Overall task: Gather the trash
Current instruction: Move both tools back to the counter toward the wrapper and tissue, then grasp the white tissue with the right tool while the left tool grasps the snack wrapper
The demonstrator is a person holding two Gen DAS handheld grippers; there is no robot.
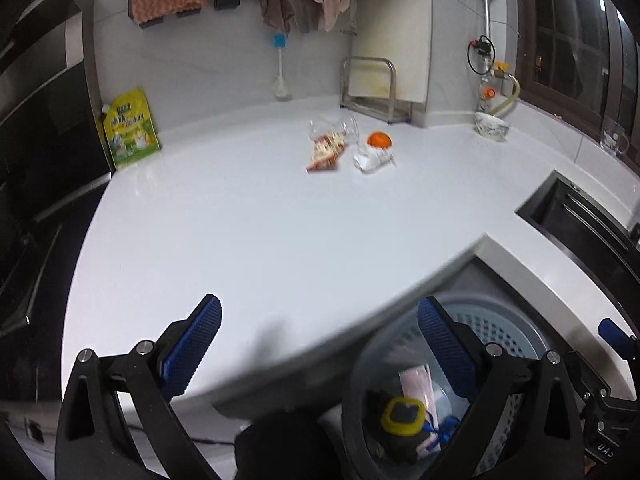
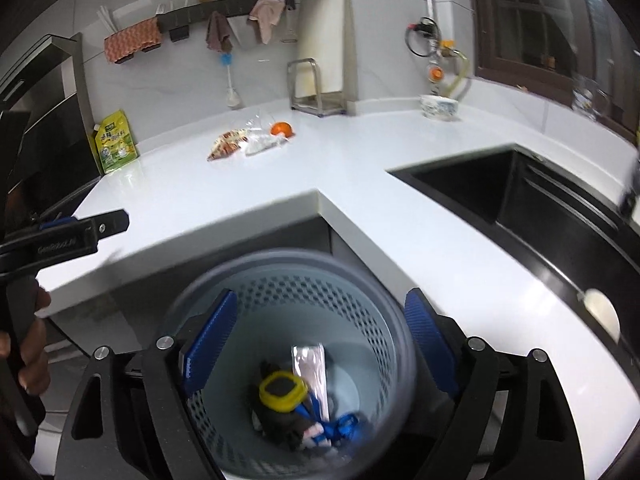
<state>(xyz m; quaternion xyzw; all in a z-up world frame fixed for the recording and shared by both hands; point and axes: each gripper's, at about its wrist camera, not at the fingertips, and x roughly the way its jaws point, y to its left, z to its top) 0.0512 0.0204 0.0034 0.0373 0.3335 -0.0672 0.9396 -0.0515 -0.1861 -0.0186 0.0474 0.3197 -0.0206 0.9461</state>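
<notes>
A red snack wrapper (image 1: 326, 153), a crumpled white wrapper (image 1: 372, 157), an orange (image 1: 379, 139) and clear plastic (image 1: 336, 127) lie together far back on the white counter (image 1: 240, 232); they also show in the right wrist view, wrapper (image 2: 227, 143) and orange (image 2: 281, 129). A grey perforated bin (image 2: 288, 304) stands on the floor below the counter corner, holding a yellow-rimmed dark item (image 2: 282, 392), a silver packet and blue scraps. My right gripper (image 2: 320, 336) is open and empty above the bin. My left gripper (image 1: 320, 344) is open and empty over the counter's front edge, beside the bin (image 1: 500, 328).
A green-yellow refill pouch (image 1: 130, 130) leans at the back left by the dark stove. A metal rack (image 1: 370, 88) with a cutting board stands behind the trash. A patterned bowl (image 1: 492, 124) sits at the back right. A black sink (image 2: 520, 200) lies to the right.
</notes>
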